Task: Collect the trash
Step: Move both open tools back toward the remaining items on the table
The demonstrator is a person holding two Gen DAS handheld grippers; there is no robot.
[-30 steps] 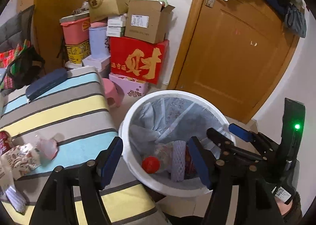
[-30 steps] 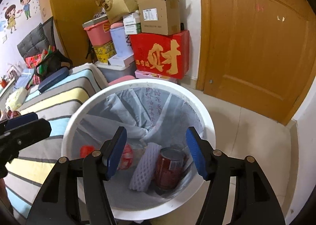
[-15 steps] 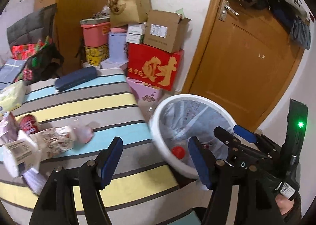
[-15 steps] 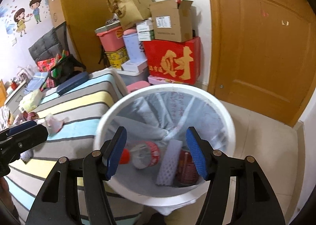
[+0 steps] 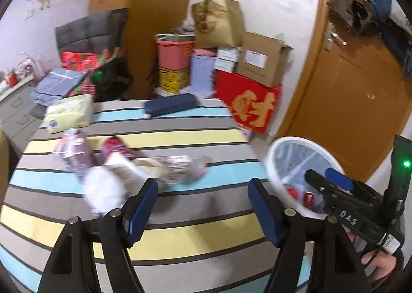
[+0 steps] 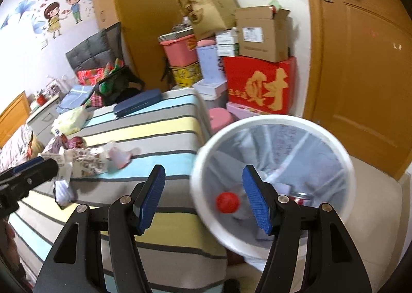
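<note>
A white bin [image 6: 273,123] lined with a clear bag stands beside the striped bed [image 6: 154,133]; inside lie a bottle with a red cap [image 6: 228,202] and a red can [image 6: 300,196]. The bin also shows in the left wrist view [image 5: 291,143]. A pile of trash lies on the bed: a red can [image 5: 117,147], white paper [image 5: 108,184], a patterned wrapper [image 5: 172,166] and a pink bag [image 5: 74,148]. My left gripper [image 5: 202,205] is open and empty over the bed, just right of the pile. My right gripper [image 6: 203,197] is open and empty at the bin's left rim.
A dark blue case [image 5: 170,107] and a yellow tissue pack [image 5: 69,112] lie at the far end of the bed. Stacked boxes [image 6: 257,87] stand against the wall behind the bin. A wooden door [image 6: 360,74] is to the right.
Both grippers have swung left, away from the bin and toward the bed. The trash pile has come into the middle of the left wrist view. Both stay open and empty.
</note>
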